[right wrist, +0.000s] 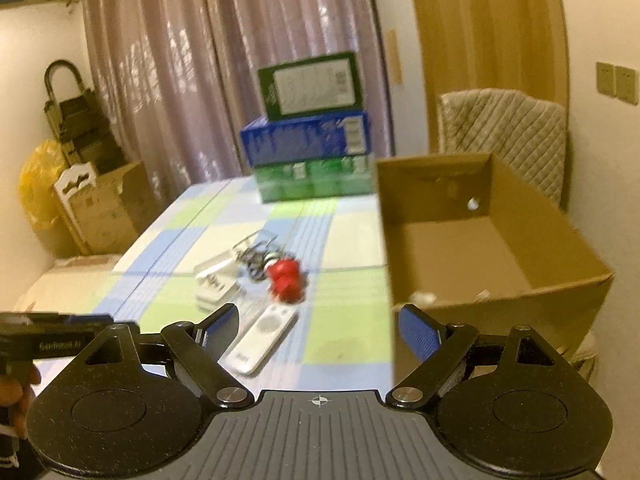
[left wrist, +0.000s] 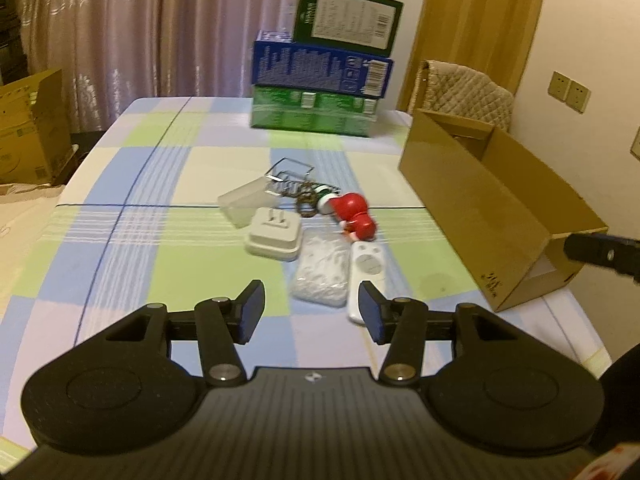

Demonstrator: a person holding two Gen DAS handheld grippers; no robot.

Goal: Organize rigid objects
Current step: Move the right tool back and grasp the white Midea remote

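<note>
- Beside the cardboard box (left wrist: 472, 200), on its left, a small pile of objects lies on the checked bench (left wrist: 140, 208).
- Nearest the box in that pile is a red figurine (left wrist: 356, 216), with a white remote (left wrist: 366, 276) just in front of it.
- Left of the remote, touching it, sits a clear bag of small white pieces (left wrist: 320, 272); a white plug adapter (left wrist: 274, 236) rests further from the box, prongs up.
- Behind the adapter are a clear plastic container (left wrist: 244, 202), a wire rack (left wrist: 290, 172) and a braided cord (left wrist: 306, 202).
- Well behind the box on the bench stands a stack of cartons (left wrist: 320, 72): green below, blue in the middle, dark green on top.
- Left hand-held gripper (left wrist: 312, 314) hovers over the near end of the bag and remote, jaws partly spread, nothing between them.
- Right hand-held gripper (right wrist: 316, 334) hangs by the box's near left corner, jaws spread wide and holding nothing.
- Inside the box (right wrist: 460, 248) a few small pale things lie by the near wall, too blurred to identify.
</note>
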